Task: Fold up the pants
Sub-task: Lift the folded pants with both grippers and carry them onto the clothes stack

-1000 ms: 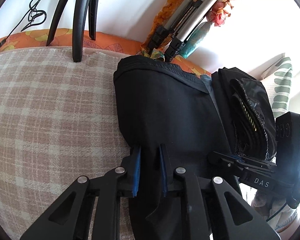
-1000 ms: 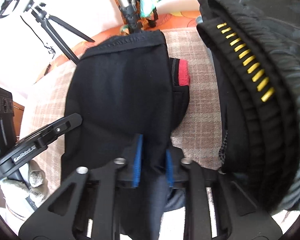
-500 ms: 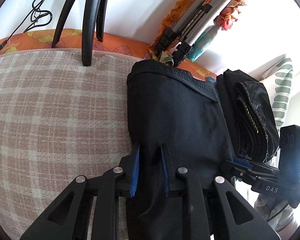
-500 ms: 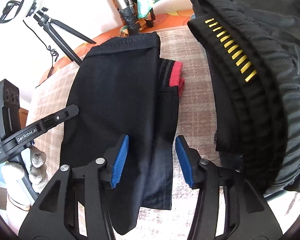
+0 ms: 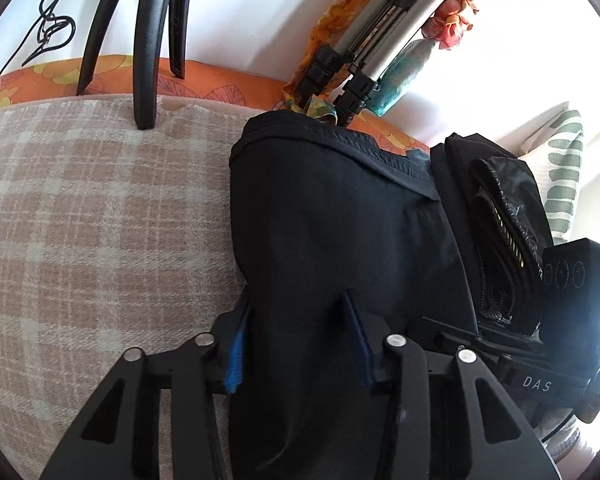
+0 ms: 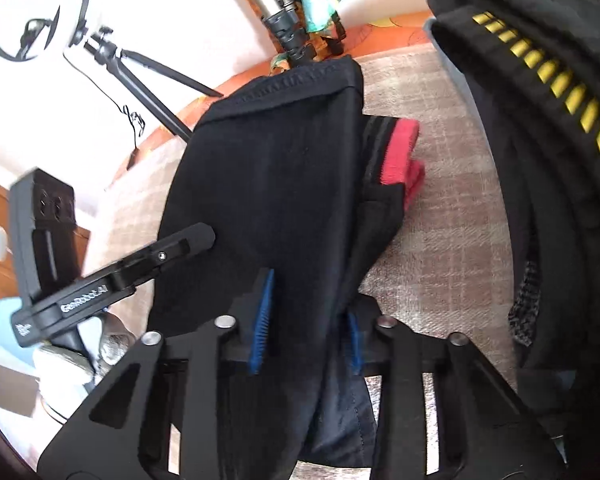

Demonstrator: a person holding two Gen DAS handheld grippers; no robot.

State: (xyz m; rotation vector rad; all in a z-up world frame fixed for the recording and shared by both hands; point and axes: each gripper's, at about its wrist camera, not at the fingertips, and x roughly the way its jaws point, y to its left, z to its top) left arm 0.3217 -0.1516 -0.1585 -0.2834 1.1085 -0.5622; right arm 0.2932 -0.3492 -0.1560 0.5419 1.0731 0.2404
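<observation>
Folded black pants lie on a plaid blanket, waistband toward the far edge. My left gripper straddles their near left edge. Its jaws are opening, and the cloth lies slack between the blue pads. In the right wrist view the same pants have a red-banded part sticking out at the right. My right gripper is closing on the pants' near right fold. A ridge of cloth is squeezed between its pads.
A second black garment with yellow marks is heaped to the right. Black tripod legs stand on the blanket's far edge, with a silver tripod behind the pants. A leaf-print pillow is at the far right.
The left jaws have spread apart and loosened on the pants' edge. The right jaws opened wide, dropped a little, and have come in again around the right fold.
</observation>
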